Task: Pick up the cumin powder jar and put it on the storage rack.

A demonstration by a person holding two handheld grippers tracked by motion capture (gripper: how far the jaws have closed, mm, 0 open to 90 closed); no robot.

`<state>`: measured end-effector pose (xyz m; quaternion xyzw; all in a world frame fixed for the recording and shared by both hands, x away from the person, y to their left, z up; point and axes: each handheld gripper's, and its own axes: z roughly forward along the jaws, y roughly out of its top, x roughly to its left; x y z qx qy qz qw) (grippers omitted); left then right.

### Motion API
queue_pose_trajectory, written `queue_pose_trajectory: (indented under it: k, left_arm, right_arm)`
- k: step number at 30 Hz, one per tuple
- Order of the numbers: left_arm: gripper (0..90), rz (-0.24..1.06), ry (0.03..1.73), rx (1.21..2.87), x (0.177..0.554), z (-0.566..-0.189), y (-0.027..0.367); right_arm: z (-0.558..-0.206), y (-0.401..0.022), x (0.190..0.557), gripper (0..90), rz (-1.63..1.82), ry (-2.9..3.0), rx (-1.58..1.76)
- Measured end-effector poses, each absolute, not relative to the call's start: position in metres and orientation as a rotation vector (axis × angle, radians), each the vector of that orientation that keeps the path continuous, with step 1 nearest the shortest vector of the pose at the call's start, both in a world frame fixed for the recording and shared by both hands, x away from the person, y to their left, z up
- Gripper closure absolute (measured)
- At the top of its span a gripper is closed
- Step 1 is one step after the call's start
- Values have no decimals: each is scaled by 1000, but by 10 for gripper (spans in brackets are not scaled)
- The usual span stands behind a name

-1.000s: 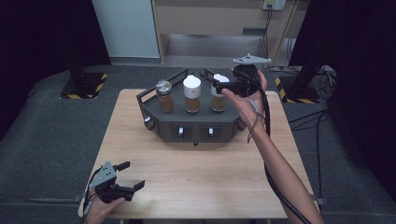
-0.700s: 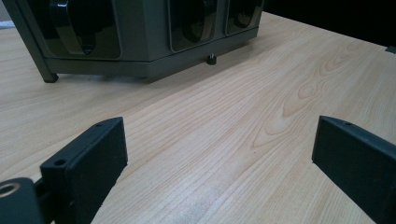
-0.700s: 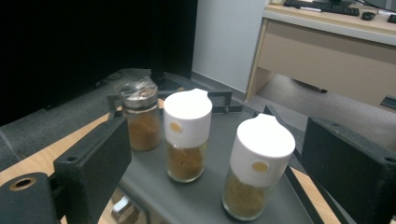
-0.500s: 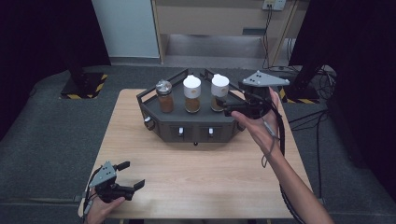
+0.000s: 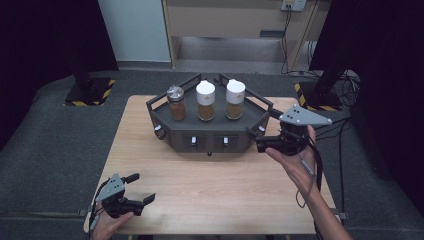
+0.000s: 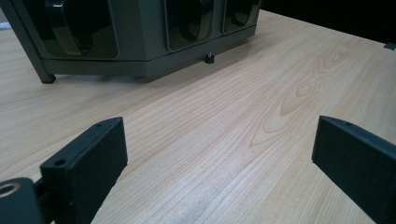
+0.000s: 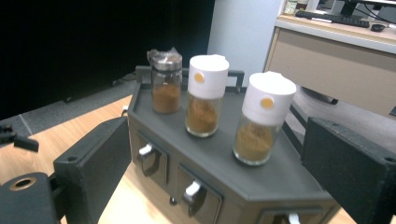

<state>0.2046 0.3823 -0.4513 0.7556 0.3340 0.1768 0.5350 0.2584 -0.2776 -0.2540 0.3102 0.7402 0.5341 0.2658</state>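
A dark grey rack (image 5: 210, 136) with small drawers stands at the table's far middle. On its top stand three jars of brown spice: a silver-lidded jar (image 5: 176, 103), a middle white-capped jar (image 5: 205, 100) and a right white-capped jar (image 5: 235, 99). My right gripper (image 5: 265, 131) hovers open just off the rack's right front corner, pointing at it, with nothing between its jaws. In the right gripper view the silver-lidded jar (image 7: 166, 85), the middle jar (image 7: 205, 96) and the right jar (image 7: 261, 119) stand upright beyond the wide-apart jaws. My left gripper (image 5: 141, 188) rests open at the near left corner.
The left gripper view shows the rack's base (image 6: 140, 44) on small feet, with bare wood table (image 6: 243, 116) in front. Drawer knobs (image 7: 191, 190) face me. A dark floor surrounds the table, with cables at the right (image 5: 345, 130).
My right gripper has drawn back from the right white-capped jar, down and to the right, off the rack. That jar stays standing on the rack. The left gripper has not moved.
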Motion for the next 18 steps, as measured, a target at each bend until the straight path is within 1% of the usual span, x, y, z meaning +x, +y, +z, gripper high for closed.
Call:
queue_pose_trajectory:
  k: [11, 18]
  left_arm:
    - [25, 422, 796, 1795, 204, -452, 383]
    - [25, 424, 793, 1799, 204, -451, 382]
  right_arm:
    - [-299, -307, 237, 76, 1458, 2027, 824]
    - [-320, -313, 225, 76, 1444, 2044, 855]
